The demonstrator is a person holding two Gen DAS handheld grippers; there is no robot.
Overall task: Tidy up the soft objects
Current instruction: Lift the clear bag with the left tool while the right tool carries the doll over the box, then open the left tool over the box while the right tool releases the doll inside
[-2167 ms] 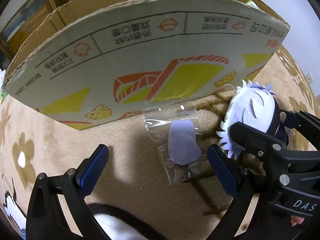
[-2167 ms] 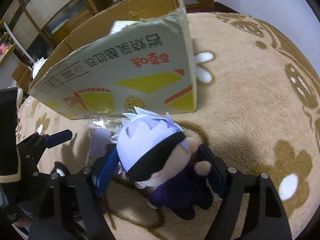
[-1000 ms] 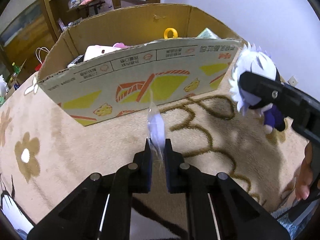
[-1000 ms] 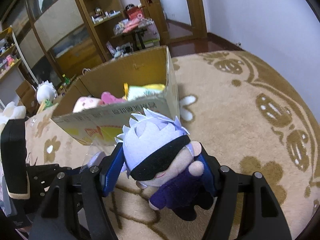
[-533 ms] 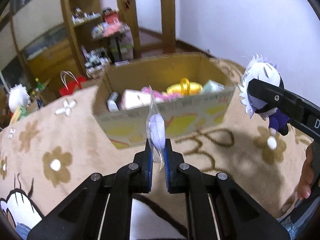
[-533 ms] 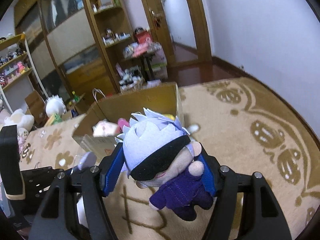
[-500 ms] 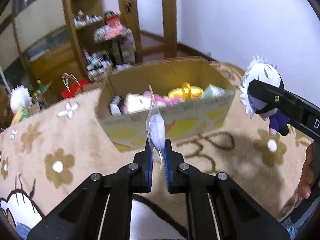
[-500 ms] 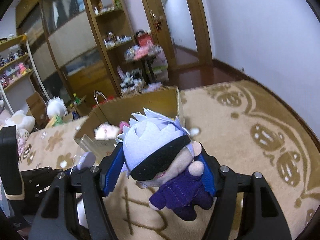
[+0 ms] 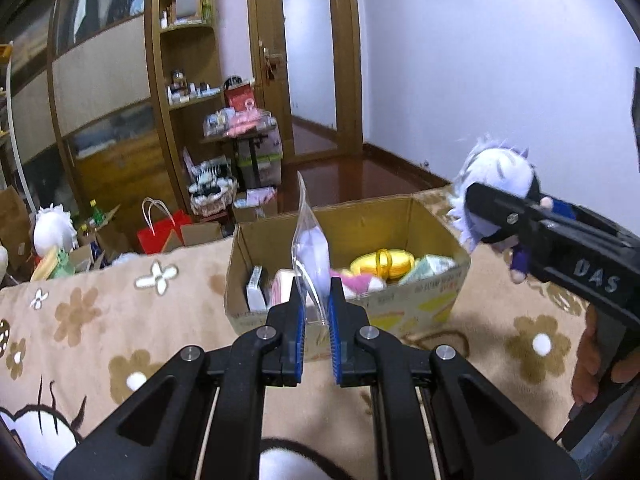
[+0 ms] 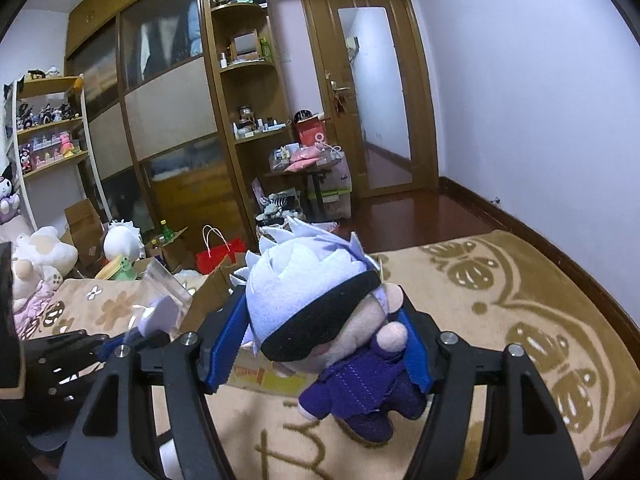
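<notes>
Left claw [image 9: 316, 308] clenched on the bottom edge of a clear plastic bag [image 9: 310, 248] with a pale soft piece inside; the bag stands upright at frame centre, in front of the open cardboard box [image 9: 432, 216]. Right claw [image 10: 320, 344] is grasping the plush doll [image 10: 316, 304] across its head, body dangling at lower centre of the right wrist view; in the left view the doll sits at the right edge, level with the box's right corner.

Risks:
- Bag held by a thin slippery edge; a quick swing could let it slide out and drop on the carpet [image 9: 100, 320].
- Doll pinched on squashy stuffing, weight below the grip; it may rotate or slip.
- Box is already partly full, yellow item [image 9: 384, 262] in the right half. A drop there may bounce out over the rim.
- Both claws heading to one opening: likely collision.
</notes>
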